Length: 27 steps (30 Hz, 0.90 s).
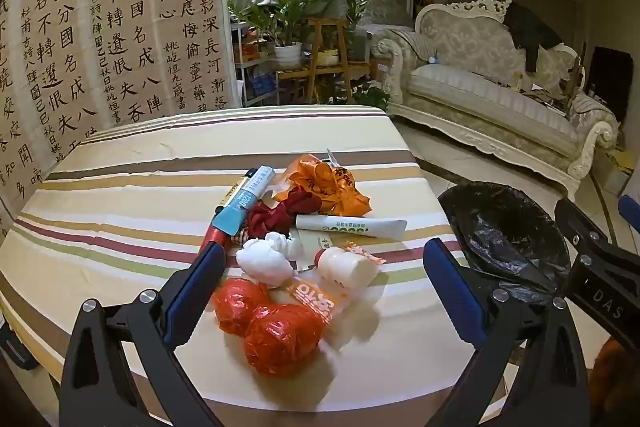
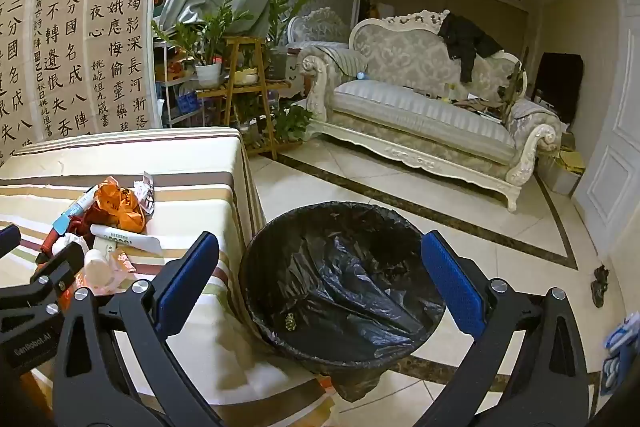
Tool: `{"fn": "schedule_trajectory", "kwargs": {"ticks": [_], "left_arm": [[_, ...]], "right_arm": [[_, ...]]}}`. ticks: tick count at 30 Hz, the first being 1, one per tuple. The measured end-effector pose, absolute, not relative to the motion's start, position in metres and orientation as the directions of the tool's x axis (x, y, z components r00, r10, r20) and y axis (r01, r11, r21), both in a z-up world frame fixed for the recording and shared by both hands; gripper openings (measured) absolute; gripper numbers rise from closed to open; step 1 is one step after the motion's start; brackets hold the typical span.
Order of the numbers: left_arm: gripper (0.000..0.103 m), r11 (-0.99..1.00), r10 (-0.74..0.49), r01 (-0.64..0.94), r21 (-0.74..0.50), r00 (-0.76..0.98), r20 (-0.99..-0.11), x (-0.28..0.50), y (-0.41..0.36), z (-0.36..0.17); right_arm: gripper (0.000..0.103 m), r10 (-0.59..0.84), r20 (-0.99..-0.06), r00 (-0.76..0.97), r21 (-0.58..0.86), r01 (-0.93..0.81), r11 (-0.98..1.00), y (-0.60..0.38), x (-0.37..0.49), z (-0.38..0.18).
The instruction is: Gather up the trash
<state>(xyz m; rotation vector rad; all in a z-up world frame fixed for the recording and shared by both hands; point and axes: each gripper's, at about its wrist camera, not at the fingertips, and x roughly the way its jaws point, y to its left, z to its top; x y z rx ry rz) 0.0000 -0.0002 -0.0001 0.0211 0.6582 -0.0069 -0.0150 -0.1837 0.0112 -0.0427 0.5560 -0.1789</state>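
Barely begun — trash pile (image 1: 296, 239) heaped toward the near right corner of the striped table (image 1: 120, 203), lined bin (image 2: 340, 291) beside that edge nearly empty, left gripper (image 1: 324, 267) and right gripper (image 2: 320, 271) both spread wide, holding nothing.

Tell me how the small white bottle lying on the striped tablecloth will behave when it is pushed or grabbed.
The small white bottle lies on its side, so a push will probably roll it. Its smooth rounded body may slip between flat pads. It looks like thin plastic, likely light; whether it is empty cannot be told. The torn orange wrapper beside it may drag along.
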Motion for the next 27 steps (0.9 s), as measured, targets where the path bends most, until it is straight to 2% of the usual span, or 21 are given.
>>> {"fn": "schedule_trajectory", "kwargs": {"ticks": [15, 17, 27], "left_arm": [[0.097, 1.000, -0.004, 0.014, 0.010, 0.788, -0.616, -0.001, 0.002, 0.005], [0.097, 1.000, 0.003, 0.012, 0.020, 0.789, -0.615, 0.002, -0.005, -0.001], [0.097, 1.000, 0.009, 0.012, 0.029, 0.786, -0.619, 0.003, -0.009, -0.003]], "right_arm": [[0.099, -0.182, -0.523, 0.833, -0.083, 0.163, 0.983, -0.170, -0.023, 0.012], [0.099, -0.171, -0.541, 0.823, -0.058, 0.166, 0.984, -0.194, -0.014, 0.003], [0.099, -0.167, -0.552, 0.817, -0.053, 0.166, 0.985, -0.196, -0.013, -0.001]]}}
